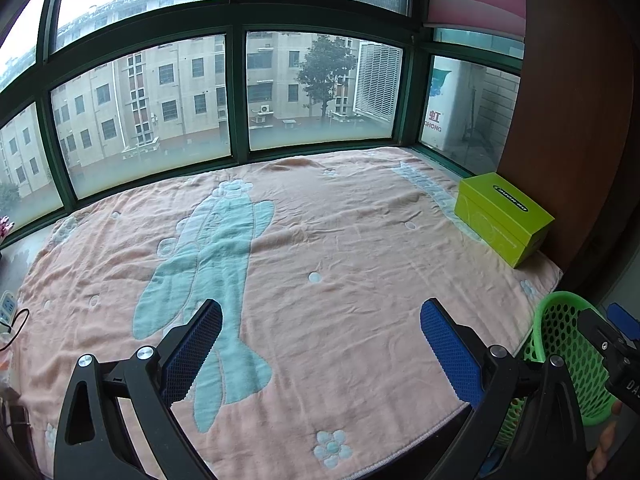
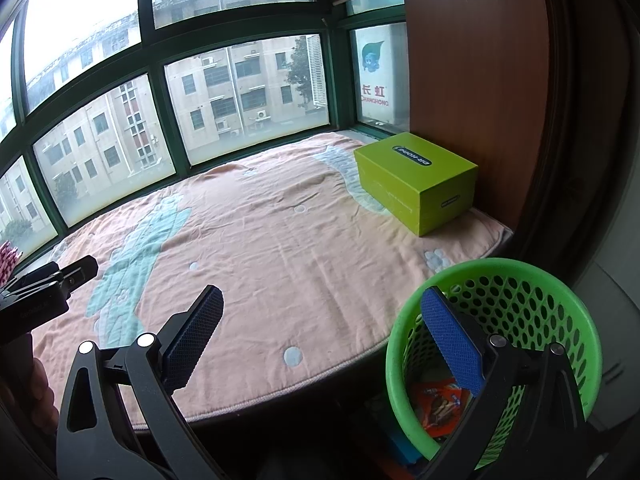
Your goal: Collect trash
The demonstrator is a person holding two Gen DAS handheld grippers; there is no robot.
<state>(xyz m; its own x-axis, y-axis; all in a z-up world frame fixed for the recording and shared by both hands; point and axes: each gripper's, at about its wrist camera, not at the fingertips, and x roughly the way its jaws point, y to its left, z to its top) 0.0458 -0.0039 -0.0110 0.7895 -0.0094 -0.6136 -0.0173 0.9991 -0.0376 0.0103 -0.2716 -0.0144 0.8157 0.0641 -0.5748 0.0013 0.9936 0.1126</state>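
A green perforated trash basket (image 2: 520,304) stands off the front right corner of the blanket-covered ledge. An orange wrapper (image 2: 440,404) and other scraps lie inside it. My right gripper (image 2: 320,340) is open and empty, with its right finger over the basket's rim. My left gripper (image 1: 320,352) is open and empty above the front of the pink blanket (image 1: 340,240). The basket also shows at the right edge of the left wrist view (image 1: 568,352). The left gripper's body shows at the left edge of the right wrist view (image 2: 48,288).
A lime-green box (image 2: 416,184) sits at the blanket's right side against a brown wooden panel (image 2: 472,80); it also shows in the left wrist view (image 1: 500,216). Green-framed windows (image 1: 236,92) border the far side. A power strip (image 1: 8,308) with a cable lies at the left edge.
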